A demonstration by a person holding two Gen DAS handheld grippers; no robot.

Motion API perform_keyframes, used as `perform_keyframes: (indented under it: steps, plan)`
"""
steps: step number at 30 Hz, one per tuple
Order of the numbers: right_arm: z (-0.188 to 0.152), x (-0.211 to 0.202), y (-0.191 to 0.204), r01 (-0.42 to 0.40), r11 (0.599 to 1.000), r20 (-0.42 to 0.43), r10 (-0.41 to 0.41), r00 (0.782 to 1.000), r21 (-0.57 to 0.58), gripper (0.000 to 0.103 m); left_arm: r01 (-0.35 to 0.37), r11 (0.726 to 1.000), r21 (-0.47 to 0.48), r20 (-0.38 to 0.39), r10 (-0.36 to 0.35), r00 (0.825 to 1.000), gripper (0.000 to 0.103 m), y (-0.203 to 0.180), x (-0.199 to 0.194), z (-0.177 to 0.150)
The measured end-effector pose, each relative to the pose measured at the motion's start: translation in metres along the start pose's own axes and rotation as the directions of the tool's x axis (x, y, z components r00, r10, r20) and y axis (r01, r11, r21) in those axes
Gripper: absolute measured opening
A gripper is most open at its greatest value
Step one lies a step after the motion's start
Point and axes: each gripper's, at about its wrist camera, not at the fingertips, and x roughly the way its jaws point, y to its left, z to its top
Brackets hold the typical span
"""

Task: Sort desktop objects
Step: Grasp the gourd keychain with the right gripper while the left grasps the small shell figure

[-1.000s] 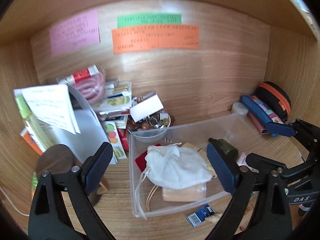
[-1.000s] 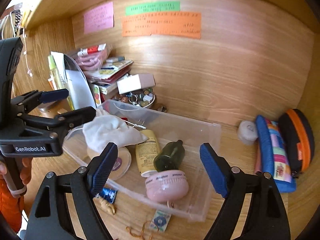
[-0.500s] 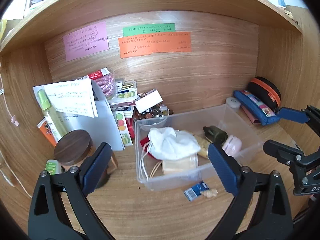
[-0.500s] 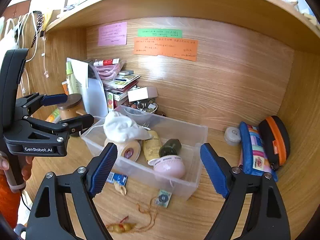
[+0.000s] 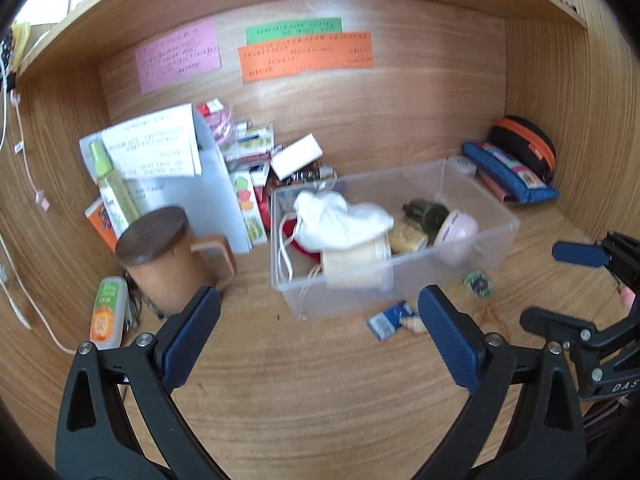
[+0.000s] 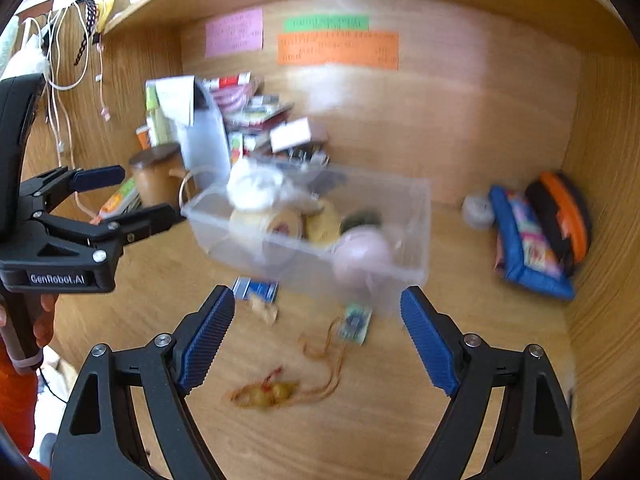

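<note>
Wooden desk (image 5: 320, 380) | clear bin (image 5: 472, 248) beyond both claws | left gripper (image 5: 320, 320), right gripper (image 6: 316, 320) wide, empty

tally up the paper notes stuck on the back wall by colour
Pink note: 1
Green note: 1
Orange note: 1
Total: 3

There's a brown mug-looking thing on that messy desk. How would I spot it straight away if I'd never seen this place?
Start at the clear plastic bin in the middle of the wooden desk and look to its left, past the white folder. There stands the brown mug, upright, its handle turned toward the bin. It is the only thing there with a dark round wooden lid on top; a small orange-labelled bottle lies just beside it.
</note>
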Motion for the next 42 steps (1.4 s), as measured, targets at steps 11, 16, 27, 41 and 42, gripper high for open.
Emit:
perform_keyframes:
  steps: [11, 16, 27, 41, 42]
  plan:
    - [-0.061, 0.025, 0.011, -0.058, 0.997, -0.118, 0.064, 0.991, 0.055, 0.072, -0.006, 1.000, -0.017, -0.093, 0.004, 0.996, 0.100, -0.002, 0.009, -0.040]
    - [-0.069, 0.034, 0.019, -0.065, 0.997, -0.142, 0.070, 0.987, 0.039, 0.063, -0.016, 0.999, -0.028, -0.107, 0.013, 0.994, 0.100, 0.000, 0.010, -0.047]
    - [-0.072, 0.053, 0.029, -0.024, 1.000, -0.158, 0.021, 0.987, -0.018, 0.053, 0.009, 0.996, -0.093, -0.146, -0.022, 0.989, 0.100, 0.020, 0.024, -0.051]
    - [-0.071, 0.049, 0.018, -0.013, 0.999, -0.133, 0.017, 0.991, 0.030, 0.037, 0.089, 0.993, -0.079, -0.185, -0.102, 0.977, 0.100, 0.000, 0.043, -0.044]
    - [-0.071, 0.048, 0.015, -0.008, 0.999, -0.130, 0.013, 0.991, 0.037, 0.037, 0.101, 0.992, -0.070, -0.189, -0.113, 0.975, 0.100, -0.005, 0.045, -0.041]
